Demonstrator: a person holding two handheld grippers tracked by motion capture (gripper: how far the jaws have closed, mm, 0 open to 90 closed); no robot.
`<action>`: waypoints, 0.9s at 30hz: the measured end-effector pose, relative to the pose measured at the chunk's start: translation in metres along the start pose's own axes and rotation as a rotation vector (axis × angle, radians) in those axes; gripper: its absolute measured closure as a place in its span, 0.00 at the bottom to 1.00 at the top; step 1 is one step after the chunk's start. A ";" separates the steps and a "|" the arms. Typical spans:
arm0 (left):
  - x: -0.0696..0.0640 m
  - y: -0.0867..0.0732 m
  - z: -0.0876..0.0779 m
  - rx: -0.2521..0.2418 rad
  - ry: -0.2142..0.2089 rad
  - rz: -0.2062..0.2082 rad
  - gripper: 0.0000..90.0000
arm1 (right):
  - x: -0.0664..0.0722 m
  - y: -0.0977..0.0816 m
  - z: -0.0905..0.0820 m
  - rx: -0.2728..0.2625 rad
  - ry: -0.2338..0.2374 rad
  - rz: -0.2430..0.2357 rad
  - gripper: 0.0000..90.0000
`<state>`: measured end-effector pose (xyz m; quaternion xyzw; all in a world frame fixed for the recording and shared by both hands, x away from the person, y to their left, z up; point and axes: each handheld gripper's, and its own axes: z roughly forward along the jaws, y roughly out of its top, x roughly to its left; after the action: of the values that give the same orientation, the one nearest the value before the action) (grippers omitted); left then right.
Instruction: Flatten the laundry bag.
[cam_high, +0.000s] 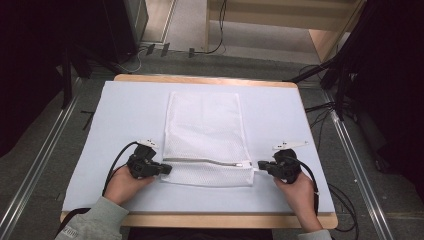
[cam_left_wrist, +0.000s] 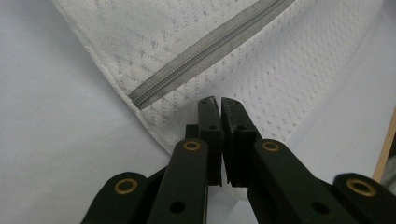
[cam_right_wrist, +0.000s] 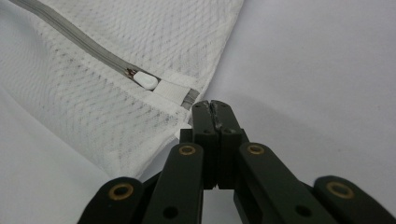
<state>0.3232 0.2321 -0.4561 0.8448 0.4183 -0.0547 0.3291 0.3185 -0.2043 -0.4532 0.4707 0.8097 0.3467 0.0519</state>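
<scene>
White mesh bag (cam_high: 205, 135) lies flat mid-worktop (cam_high: 300, 125), zipper (cam_high: 205, 161) running across its near end. Left tool (cam_high: 165, 169) is pinching the bag's left edge, right tool (cam_high: 261, 165) clamped on the right edge beside the zipper pull (cam_right_wrist: 145, 81).

From my station I see a pale sheet (cam_high: 125, 115) covering the wooden worktop (cam_high: 200, 220), whose edge shows along the near and far sides. Grey floor (cam_high: 45, 145) surrounds it, with a metal rail (cam_high: 37, 167) on the left and another (cam_high: 357, 165) on the right. A black cable (cam_high: 220, 30) runs beside light wooden furniture (cam_high: 280, 15) at the back.
</scene>
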 end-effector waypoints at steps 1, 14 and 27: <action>0.001 0.000 0.000 0.005 -0.009 -0.007 0.97 | 0.000 0.000 0.000 0.001 0.005 0.007 1.00; 0.010 0.016 -0.027 -0.146 0.068 -0.022 0.76 | 0.003 0.010 0.001 -0.127 0.050 -0.022 0.78; 0.041 0.036 -0.013 -0.153 0.138 -0.116 0.64 | -0.009 0.040 0.048 -0.107 0.033 -0.009 0.73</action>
<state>0.3738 0.2517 -0.4430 0.7935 0.4911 0.0167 0.3592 0.3723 -0.1743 -0.4668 0.4579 0.7928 0.3970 0.0650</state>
